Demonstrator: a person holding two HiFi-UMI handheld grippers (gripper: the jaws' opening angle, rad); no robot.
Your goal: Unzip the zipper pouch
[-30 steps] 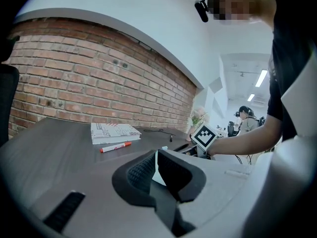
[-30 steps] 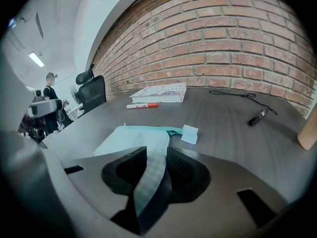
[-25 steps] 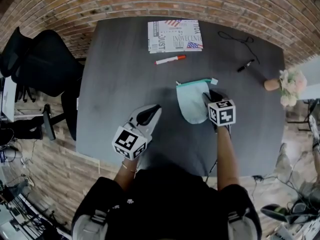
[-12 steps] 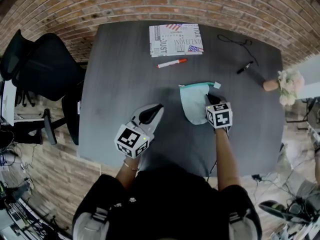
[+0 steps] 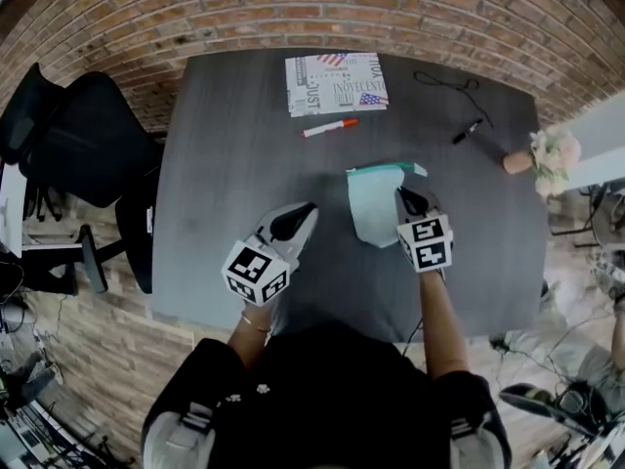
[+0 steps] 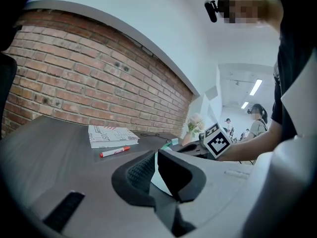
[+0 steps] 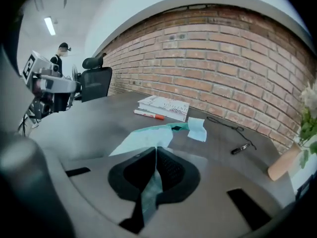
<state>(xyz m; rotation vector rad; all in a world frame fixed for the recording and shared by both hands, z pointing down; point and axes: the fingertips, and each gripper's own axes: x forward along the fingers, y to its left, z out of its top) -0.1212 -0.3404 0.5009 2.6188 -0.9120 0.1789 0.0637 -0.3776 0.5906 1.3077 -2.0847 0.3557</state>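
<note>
Right claw (image 5: 403,196) has just been closing and now pinches the near right edge of the pale teal zipper pouch (image 5: 374,208). The pouch rests on the dark worktop (image 5: 244,145) with its zipper end away from the person, a hold that probably anchors the fabric. Left claw (image 5: 304,211), pressed together and empty, sits apart to the pouch's left, apparently free to take the zipper pull.

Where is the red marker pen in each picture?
Head view: the red marker lies above the middle, toward the table's far edge.
Left gripper view: the red marker lies left of middle, just above the jaws.
Right gripper view: the red marker lies just left of middle, beyond the pouch.
Shared landmark: the printed booklet lies right behind it in every view.
</note>
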